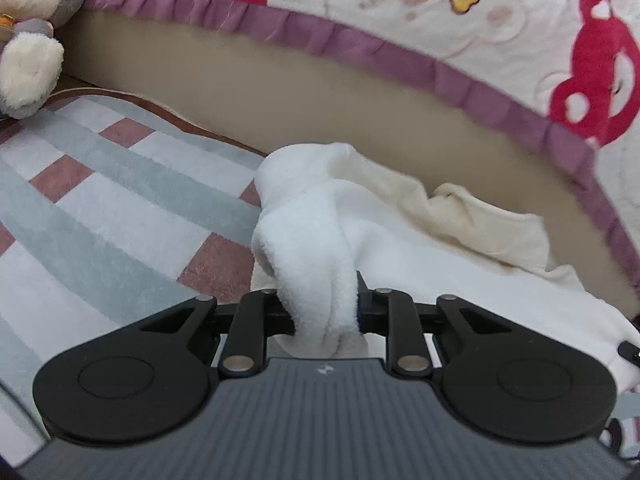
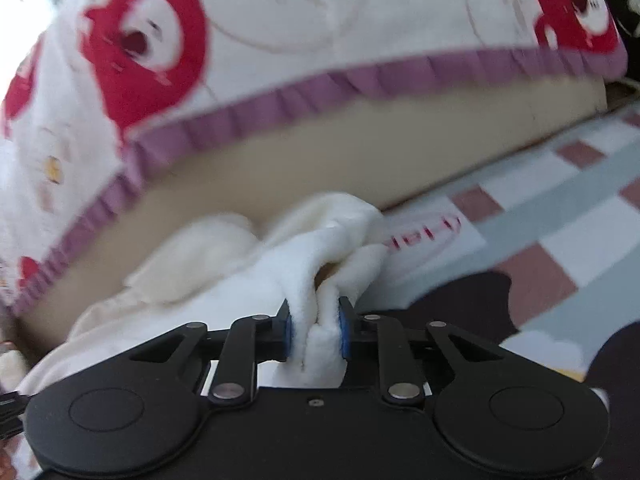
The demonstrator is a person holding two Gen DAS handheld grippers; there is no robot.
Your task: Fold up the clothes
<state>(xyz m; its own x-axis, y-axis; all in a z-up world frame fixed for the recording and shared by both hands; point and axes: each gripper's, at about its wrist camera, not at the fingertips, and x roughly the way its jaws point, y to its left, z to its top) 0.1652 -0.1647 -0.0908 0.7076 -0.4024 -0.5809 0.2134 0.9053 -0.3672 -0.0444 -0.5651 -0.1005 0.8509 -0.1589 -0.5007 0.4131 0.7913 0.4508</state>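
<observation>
A white fleece garment [image 1: 400, 248] lies bunched on the checked blanket, close to the tan bed side. My left gripper [image 1: 324, 312] is shut on a thick fold of it; the fabric hides the fingertips. In the right wrist view the same white fleece garment [image 2: 224, 280] spreads to the left, and my right gripper [image 2: 316, 332] is shut on another bunched fold, with the blue pads [image 2: 343, 332] pressed against both sides of the cloth.
A checked grey, white and brown blanket [image 1: 100, 184] covers the floor. The tan bed side [image 1: 280, 88] with a purple-trimmed bear-print quilt [image 1: 440, 8] rises just behind. A grey plush rabbit [image 1: 32, 20] sits far left. A dark cloth [image 2: 460, 304] lies right of the right gripper.
</observation>
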